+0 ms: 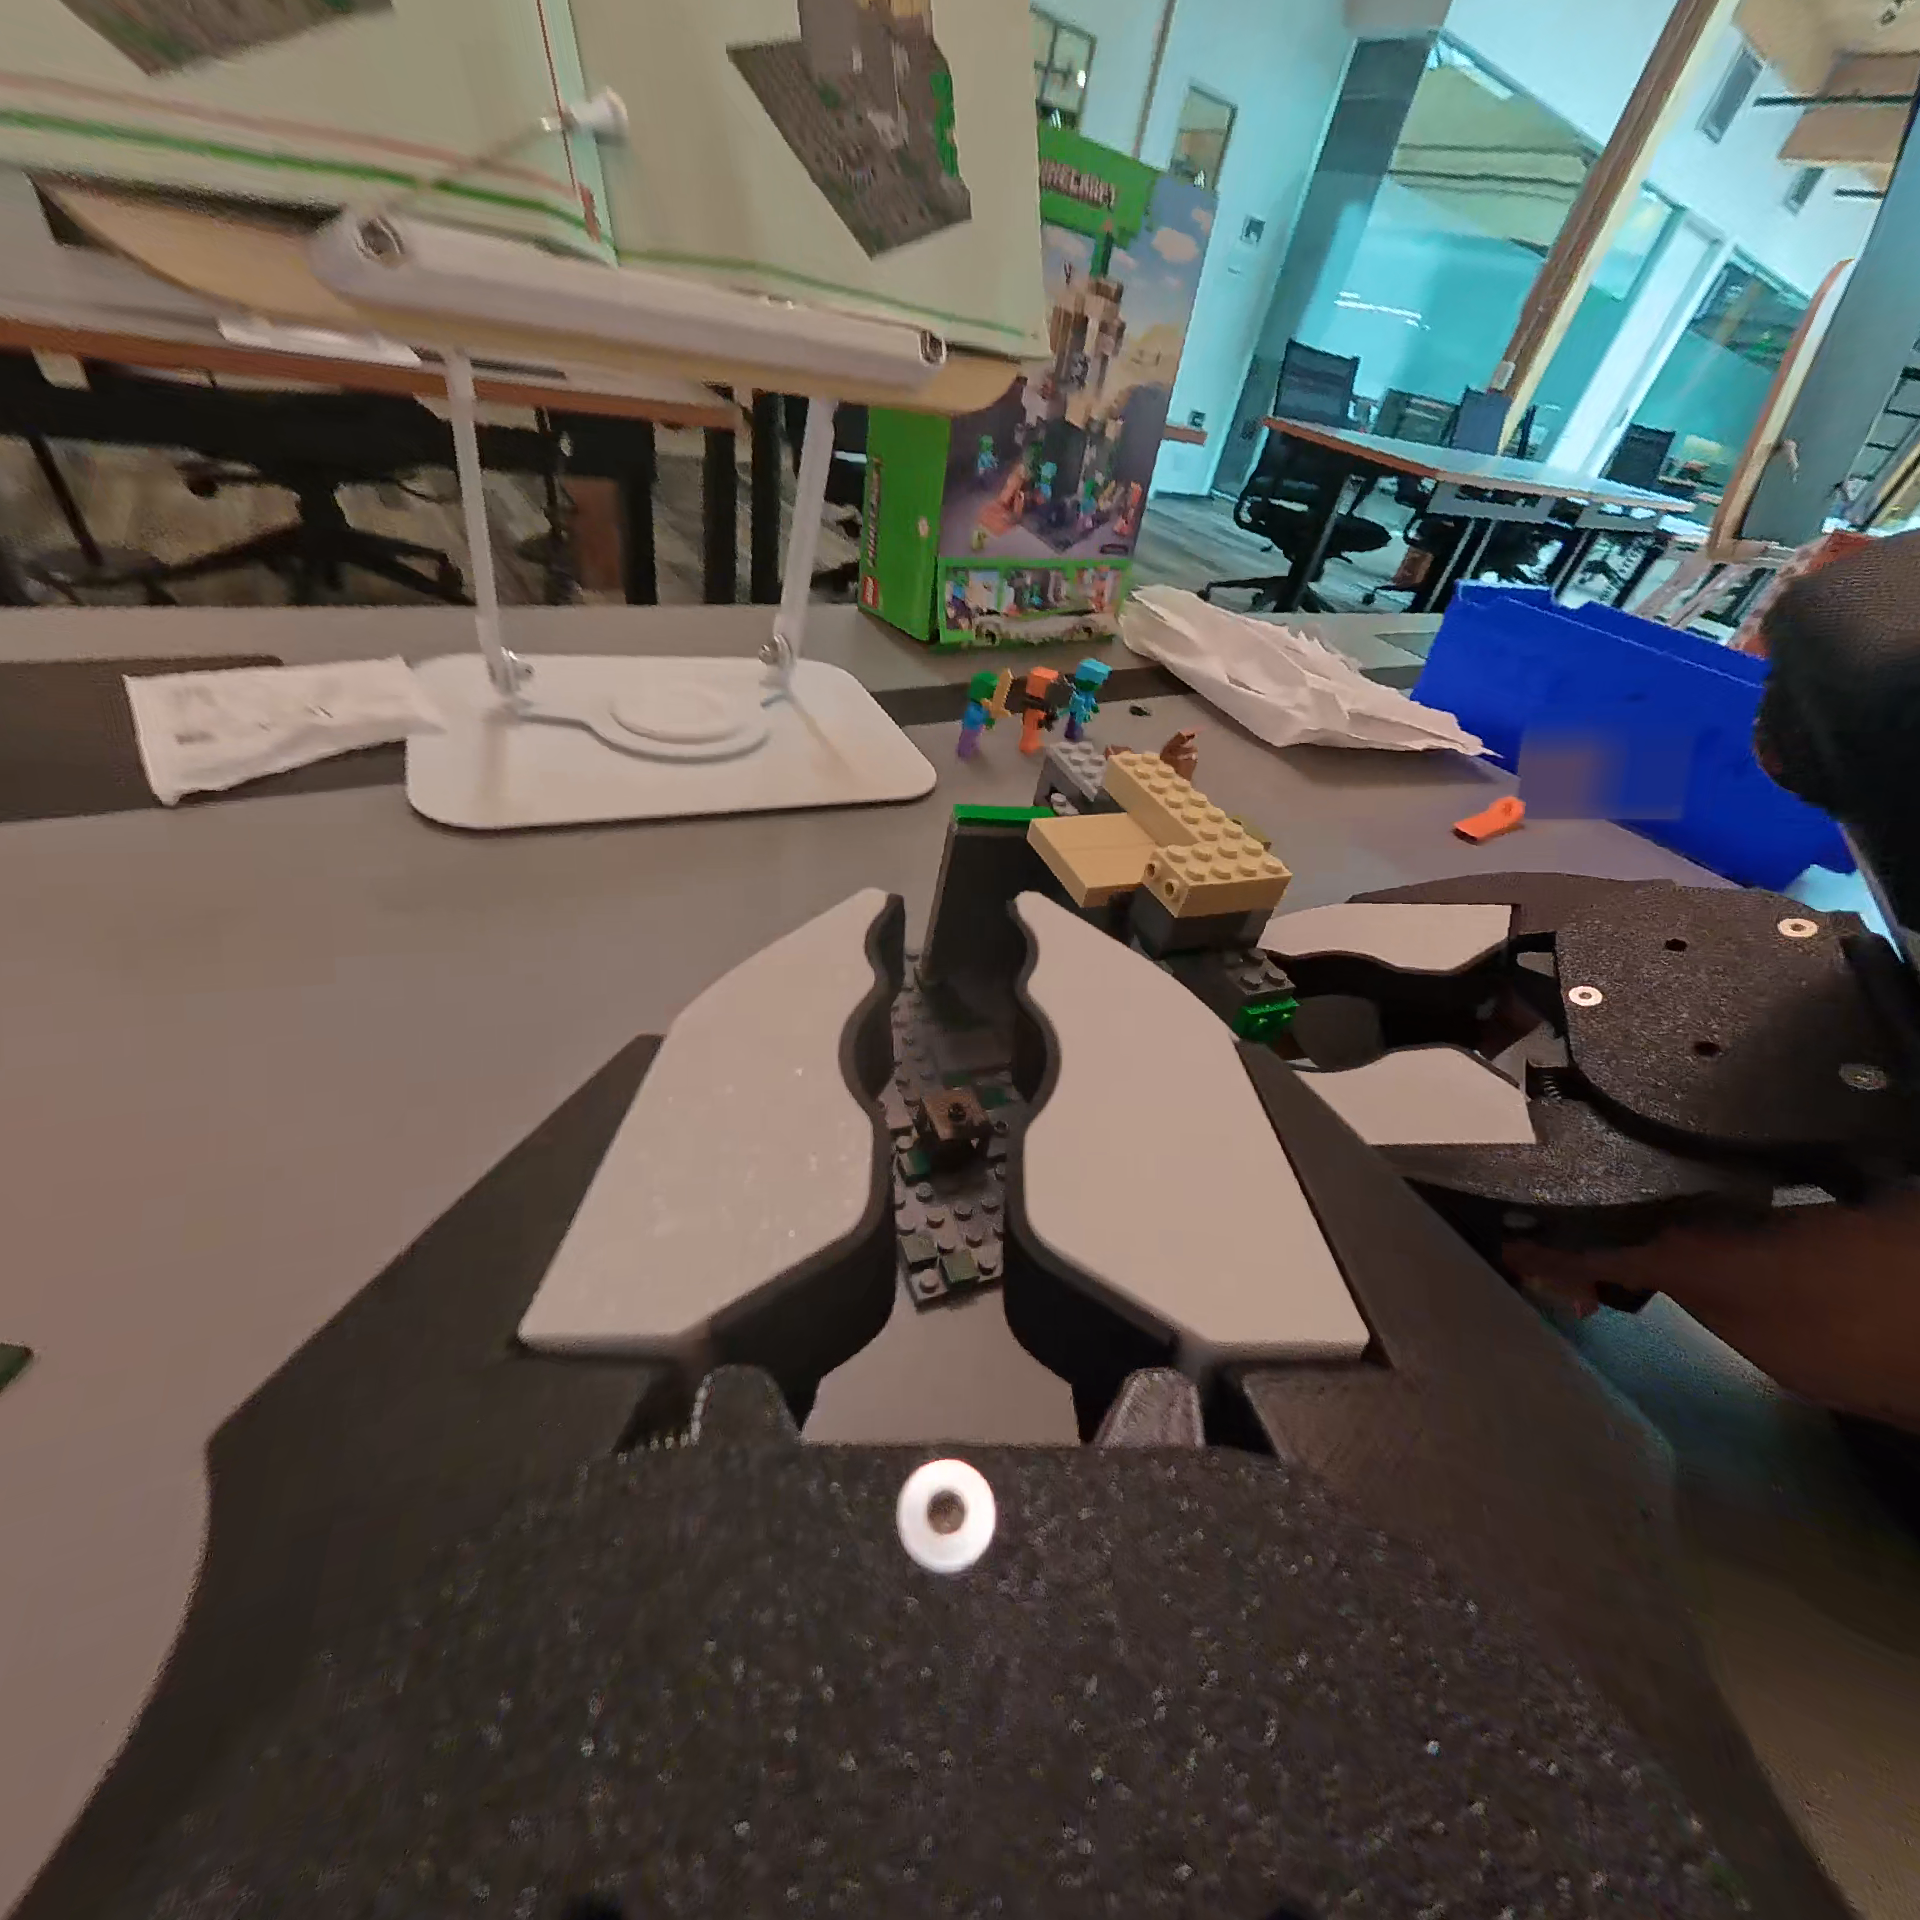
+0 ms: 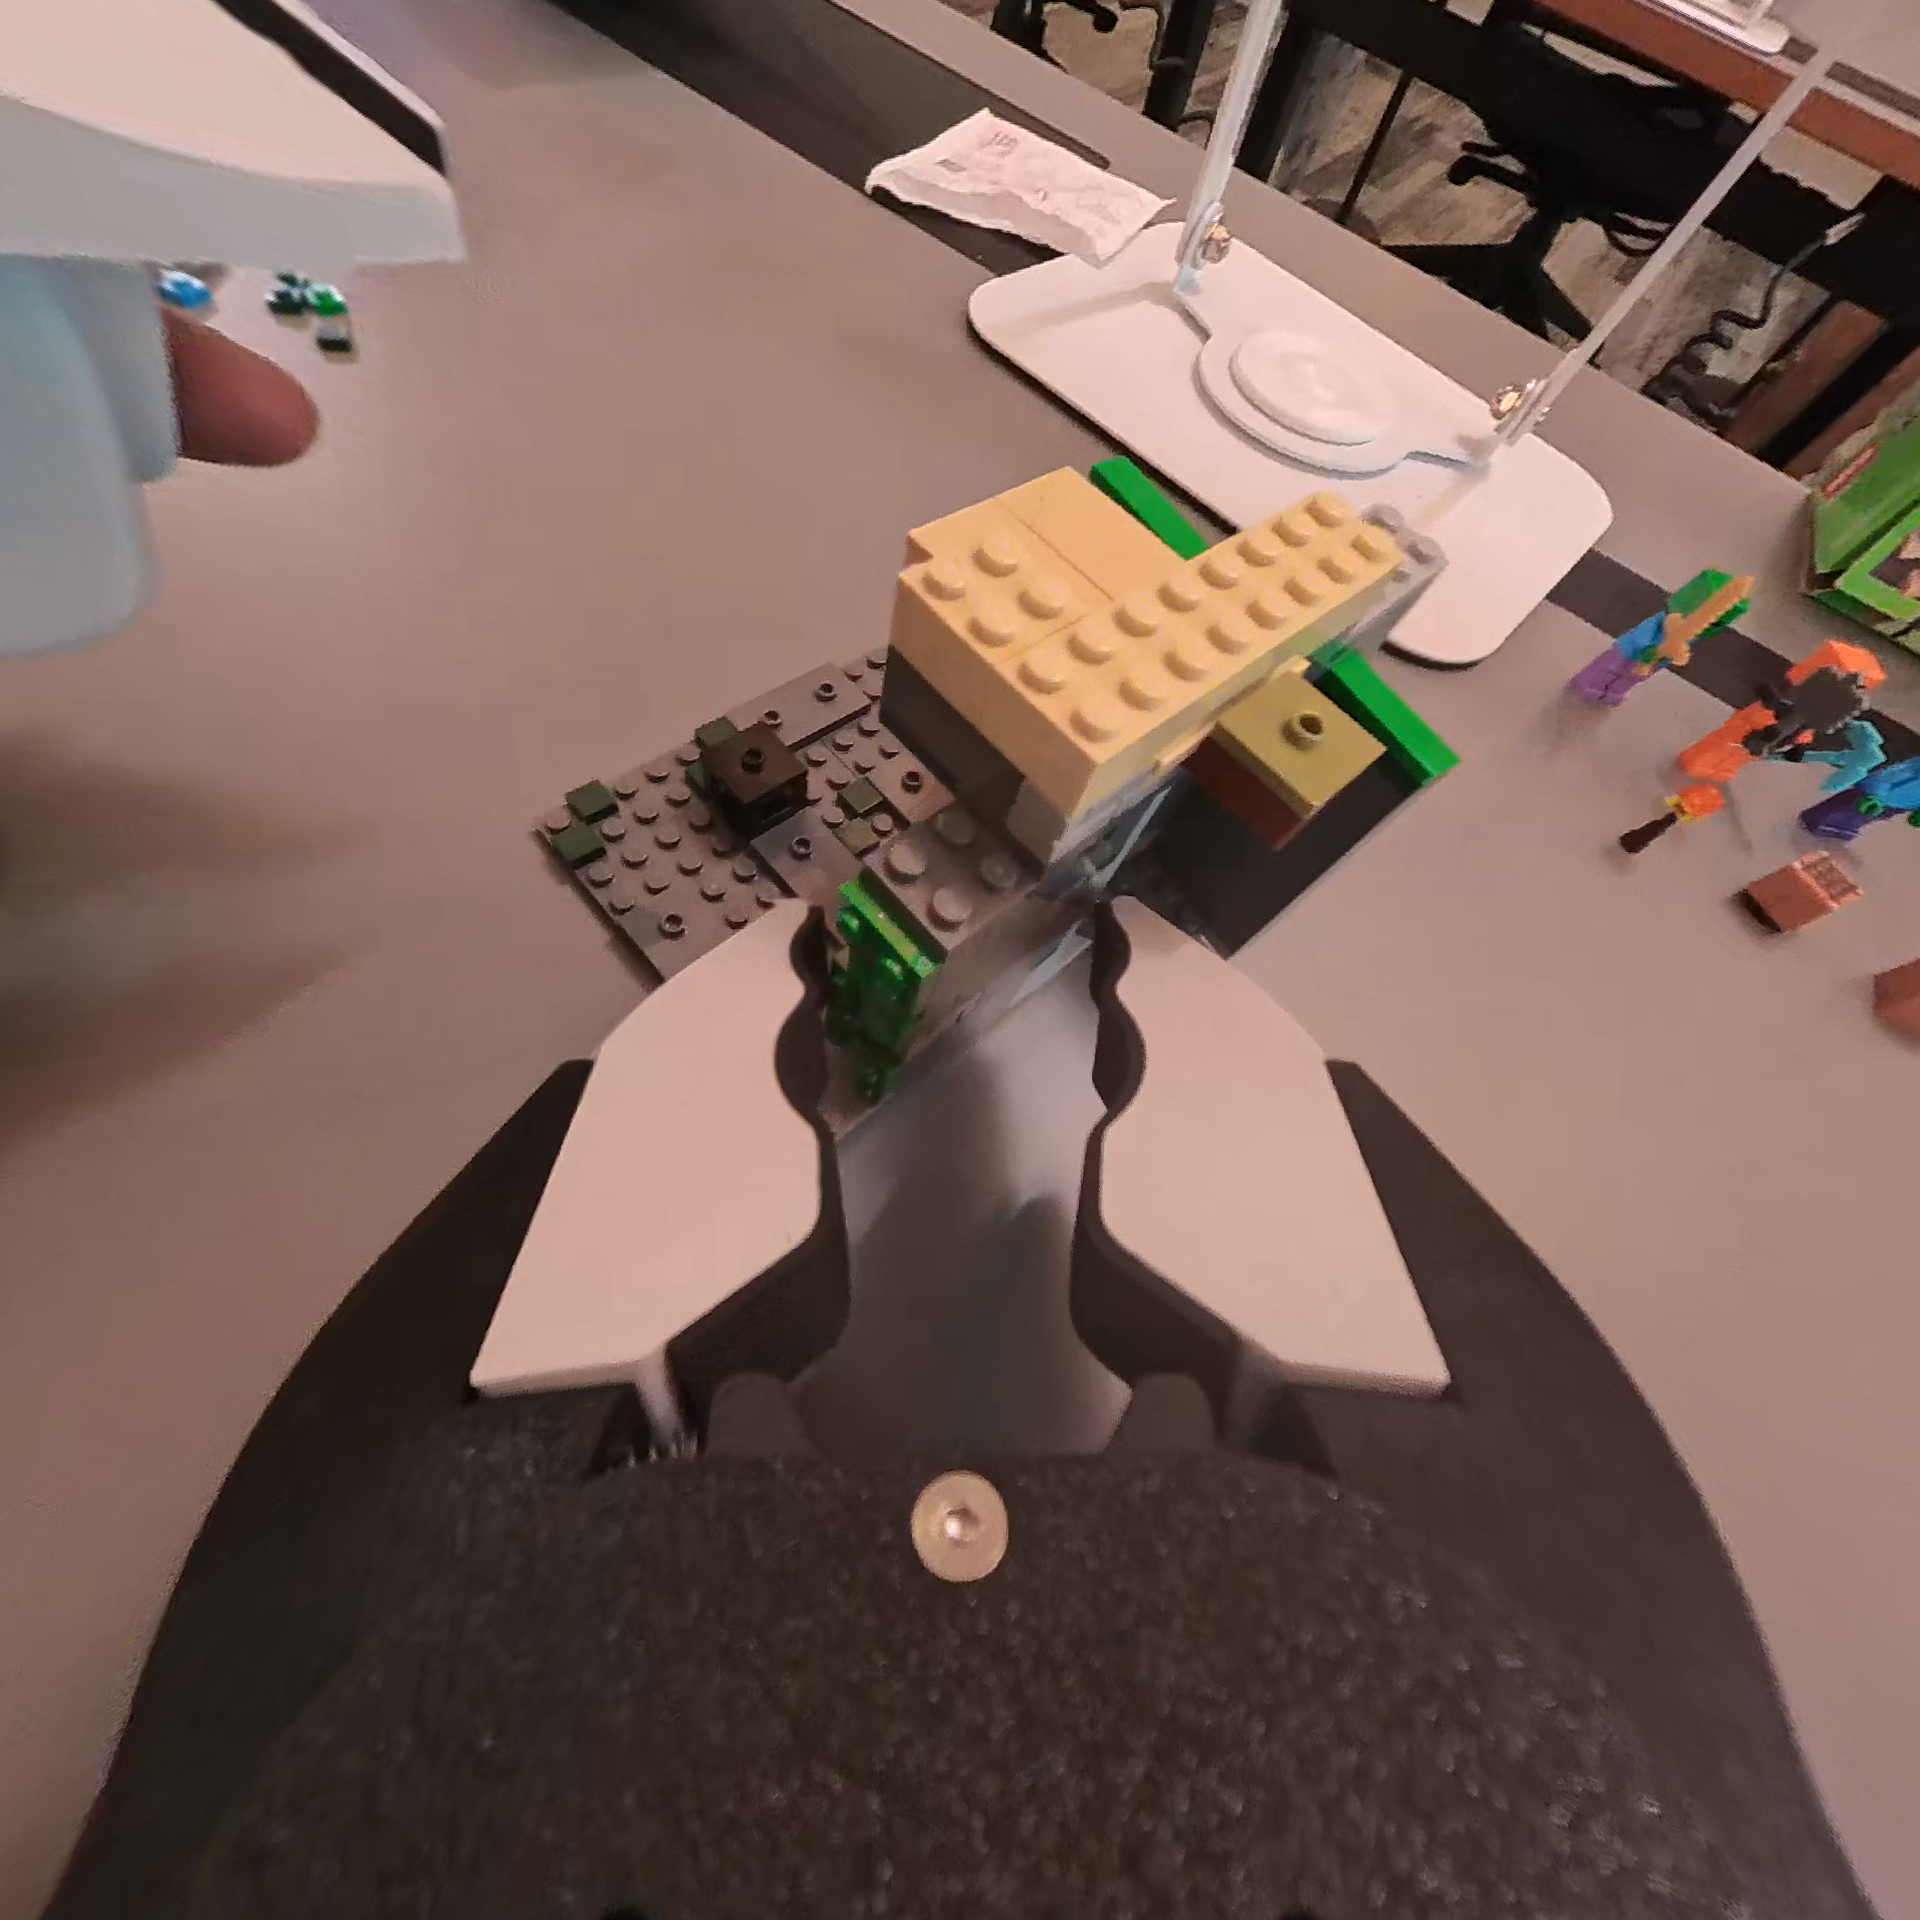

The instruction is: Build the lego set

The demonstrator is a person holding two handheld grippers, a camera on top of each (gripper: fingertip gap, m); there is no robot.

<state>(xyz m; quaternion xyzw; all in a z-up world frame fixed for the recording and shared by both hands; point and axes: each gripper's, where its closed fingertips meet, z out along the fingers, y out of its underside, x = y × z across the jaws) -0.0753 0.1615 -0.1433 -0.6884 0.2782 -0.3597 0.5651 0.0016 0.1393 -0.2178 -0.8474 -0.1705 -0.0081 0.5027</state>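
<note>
Right, going left to right: left gripper (image 1: 951, 935) has its jaws apart, straddling the dark grey baseplate (image 2: 665, 862) and the black wall piece (image 1: 961, 914); nothing clamped, and I can't tell if the fingers touch the plate. The lego build (image 2: 1122, 665) sits mid-table (image 1: 312, 987), tan stepped roof (image 2: 1132, 634) on top, green strips (image 2: 1382, 717) at the back edge. Right gripper (image 2: 951, 930) comes in from the right side with jaws apart around the near corner of the grey block with the green vine piece (image 2: 873, 987); looks like contact on the vine side, but not a firm clamp as far as I can see. Minifigures (image 1: 1029, 701) and set box (image 1: 1018, 499) sit further right, well clear. Judgement: this is a brace-and-seat step. Close left low on the baseplate so it can't slide, then squeeze right squarely on the grey block, not on the vine, which would probably pop off. Press straight down, no twist, or the roof may shear
</note>
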